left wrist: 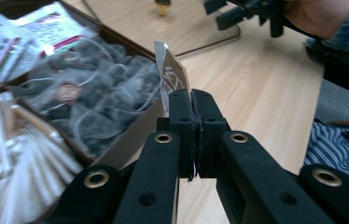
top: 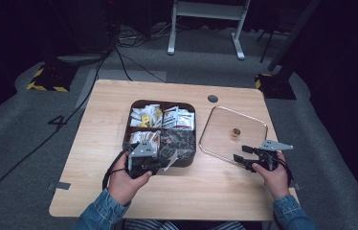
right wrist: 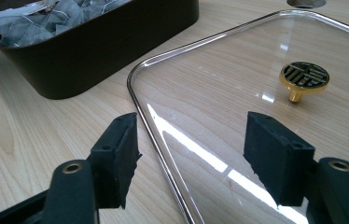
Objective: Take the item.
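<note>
My left gripper (top: pixel 162 165) (left wrist: pixel 192 100) is shut on a small tea sachet (top: pixel 171 160) (left wrist: pixel 171 74), which stands upright out of the jaw tips, just off the near right corner of the dark compartment box (top: pixel 127 130) (left wrist: pixel 133 140). The box holds white packets, paper sticks and dark mesh tea bags (left wrist: pixel 93 100). My right gripper (top: pixel 240 154) (right wrist: pixel 196 140) stands open with nothing between its pads, straddling the near rim of the clear glass lid (top: pixel 218 120) (right wrist: pixel 219 79). The lid lies flat on the table with its gold knob (top: pixel 235 132) (right wrist: pixel 304 77) up.
The wooden table (top: pixel 100 120) has a round cable hole (top: pixel 212 98) at the back. Bare wood lies to the left of the box and along the front edge. Cables and a stand's white legs (top: pixel 206 28) are on the floor beyond. The right gripper (left wrist: pixel 238 11) also appears far off in the left gripper view.
</note>
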`<state>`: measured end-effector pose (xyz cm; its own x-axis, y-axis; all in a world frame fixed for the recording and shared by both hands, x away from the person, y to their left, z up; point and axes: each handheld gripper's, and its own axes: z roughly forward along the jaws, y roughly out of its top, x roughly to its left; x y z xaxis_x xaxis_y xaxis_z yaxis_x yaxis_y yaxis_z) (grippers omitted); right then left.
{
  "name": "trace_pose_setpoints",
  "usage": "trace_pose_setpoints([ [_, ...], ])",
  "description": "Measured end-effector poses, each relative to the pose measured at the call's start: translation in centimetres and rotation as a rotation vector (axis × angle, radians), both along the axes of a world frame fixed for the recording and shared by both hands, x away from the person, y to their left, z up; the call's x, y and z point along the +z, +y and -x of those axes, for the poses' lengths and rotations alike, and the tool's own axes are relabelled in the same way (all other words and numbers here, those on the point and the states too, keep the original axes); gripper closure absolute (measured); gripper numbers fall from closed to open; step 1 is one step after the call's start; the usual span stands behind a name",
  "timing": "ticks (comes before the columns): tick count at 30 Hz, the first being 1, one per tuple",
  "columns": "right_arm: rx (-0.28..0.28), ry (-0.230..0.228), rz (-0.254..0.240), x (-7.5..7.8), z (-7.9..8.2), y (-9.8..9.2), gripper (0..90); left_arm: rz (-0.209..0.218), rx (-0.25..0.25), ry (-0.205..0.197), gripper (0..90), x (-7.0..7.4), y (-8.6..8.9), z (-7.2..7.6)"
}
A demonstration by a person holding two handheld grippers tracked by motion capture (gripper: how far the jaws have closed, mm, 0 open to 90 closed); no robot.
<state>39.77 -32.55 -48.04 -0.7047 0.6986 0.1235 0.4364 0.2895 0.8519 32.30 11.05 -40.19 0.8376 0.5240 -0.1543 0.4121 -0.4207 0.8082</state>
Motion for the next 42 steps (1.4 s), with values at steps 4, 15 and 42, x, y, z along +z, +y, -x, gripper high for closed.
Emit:
trace_pose_setpoints([
  [4,0.004,-0.001,0.001,0.0,0.0,0.1,35.7,0.001,-0.034,0.009,88.1,-0.4,-0.9,0.3],
  [15,0.008,0.004,0.004,-0.1,-0.1,0.2,35.3,-0.059,-0.085,0.051,88.0,-2.9,-2.8,0.1],
  [42,0.016,0.021,0.016,-0.6,-0.2,0.3,34.8,-0.064,-0.194,0.148,87.6,-7.1,-5.9,0.0],
])
